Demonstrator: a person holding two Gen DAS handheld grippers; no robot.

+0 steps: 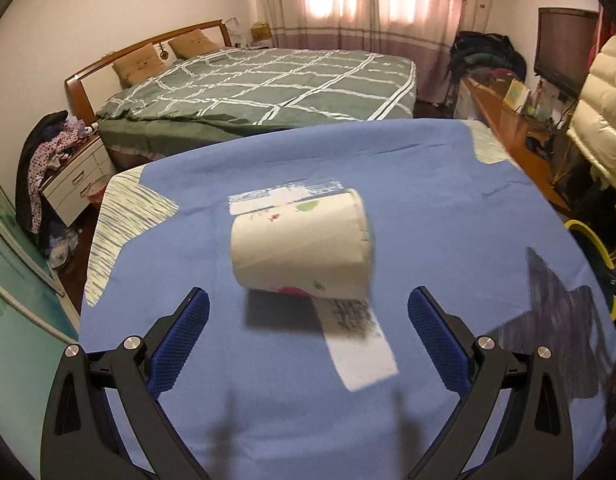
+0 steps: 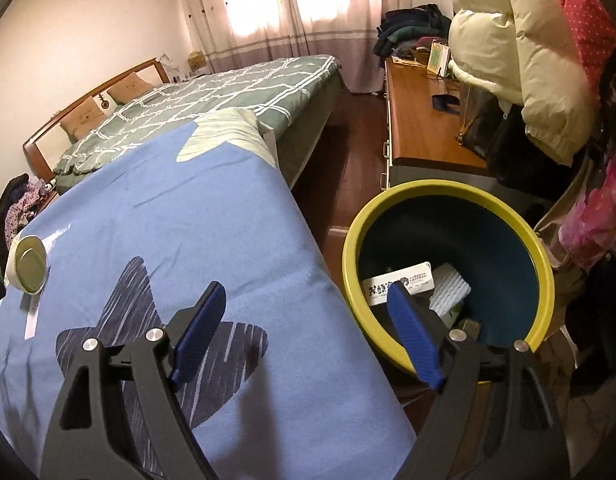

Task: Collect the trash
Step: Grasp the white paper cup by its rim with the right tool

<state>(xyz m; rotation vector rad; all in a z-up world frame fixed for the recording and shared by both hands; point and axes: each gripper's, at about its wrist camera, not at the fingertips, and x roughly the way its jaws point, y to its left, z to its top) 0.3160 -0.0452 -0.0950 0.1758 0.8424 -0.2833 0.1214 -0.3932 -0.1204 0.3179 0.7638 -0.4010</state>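
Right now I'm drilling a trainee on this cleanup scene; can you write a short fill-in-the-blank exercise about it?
1. The paper cup lies on its ____ on the blue cloth.
2. The bin has a ____ rim.
3. The left gripper is ____, with the cup beyond its fingertips.

Missing words: side; yellow; open

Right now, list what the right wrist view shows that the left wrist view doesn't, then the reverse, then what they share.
Only the right wrist view: inside the yellow-rimmed bin, with a white printed box and a white ribbed piece; the right gripper, open and empty; the paper cup's open mouth.
Only the left wrist view: the left gripper, open, just short of the cup lying on its side; a TV; a white nightstand.
Both: the blue cloth, the cup, the green checked bed, the curtains.
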